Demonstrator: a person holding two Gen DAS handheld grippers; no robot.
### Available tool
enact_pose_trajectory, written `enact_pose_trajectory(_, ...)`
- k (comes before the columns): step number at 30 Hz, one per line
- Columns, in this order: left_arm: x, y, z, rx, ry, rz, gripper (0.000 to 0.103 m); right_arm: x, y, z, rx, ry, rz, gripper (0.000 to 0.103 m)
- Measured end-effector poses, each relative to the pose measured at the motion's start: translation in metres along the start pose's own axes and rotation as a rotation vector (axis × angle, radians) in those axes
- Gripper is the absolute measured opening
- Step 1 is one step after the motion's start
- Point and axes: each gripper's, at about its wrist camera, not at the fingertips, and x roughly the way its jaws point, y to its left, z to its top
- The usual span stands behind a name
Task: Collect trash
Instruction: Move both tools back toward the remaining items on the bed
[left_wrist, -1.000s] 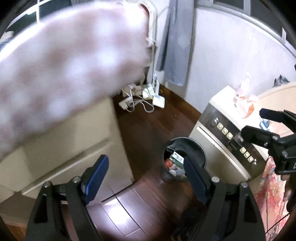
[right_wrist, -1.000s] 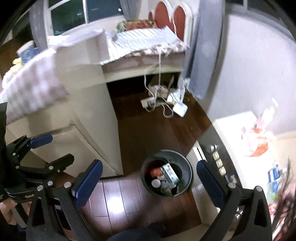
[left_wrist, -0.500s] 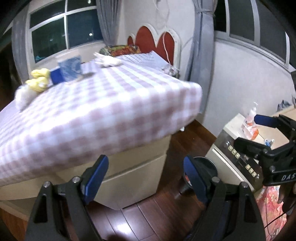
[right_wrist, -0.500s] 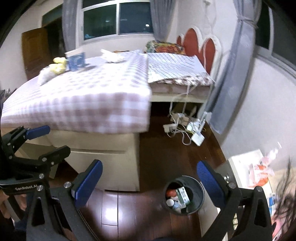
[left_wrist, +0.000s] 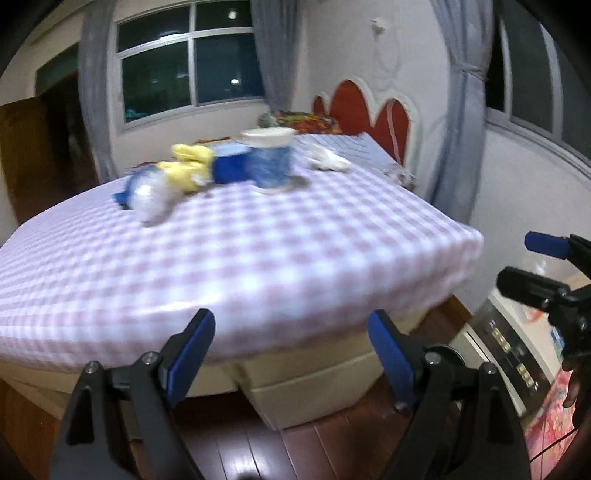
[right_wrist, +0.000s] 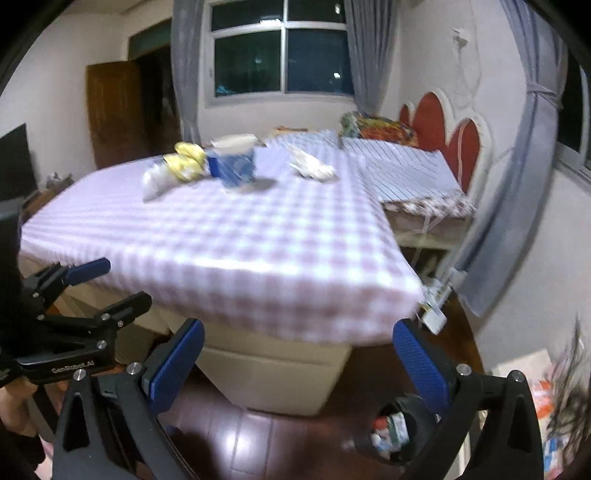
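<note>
Both grippers are held level in front of the bed (left_wrist: 295, 258), pointing across its pink-checked cover, and both are blurred. The left gripper (left_wrist: 288, 343) has its blue-padded fingers spread wide with nothing between them, their tips just below the bed's near edge. The right gripper (right_wrist: 295, 343) is likewise wide apart and holds nothing, off the bed's near corner. The trash lies well beyond both, toward the far side of the bed: a blue patterned cup (left_wrist: 269, 158) standing upright, a crumpled yellow wrapper (left_wrist: 188, 170) just beside it, a whitish bag (left_wrist: 151, 199) nearer the edge, and a crumpled white tissue (left_wrist: 327, 162) on the cup's other side. A black bin (right_wrist: 402, 428) with rubbish inside stands on the wooden floor below the bed's corner, behind the right gripper's finger.
</note>
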Motion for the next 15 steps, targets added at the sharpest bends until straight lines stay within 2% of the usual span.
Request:
enact_pose_trajectory(6,-0.004,0.05,0.011,-0.056,-0.029,0.074,0.087,0.013,0.023,0.032,0.01,-0.091,0.062,0.103)
enact_pose_trajectory(11,0.0,0.088,0.02,-0.116,-0.033,0.132,0.086,0.03,0.033,0.052,0.04,-0.07,0.052,0.103)
enact_pose_trajectory(15,0.004,0.101,0.024,-0.133,-0.04,0.154,0.086,0.044,0.039,0.063,0.053,-0.063,0.044,0.103)
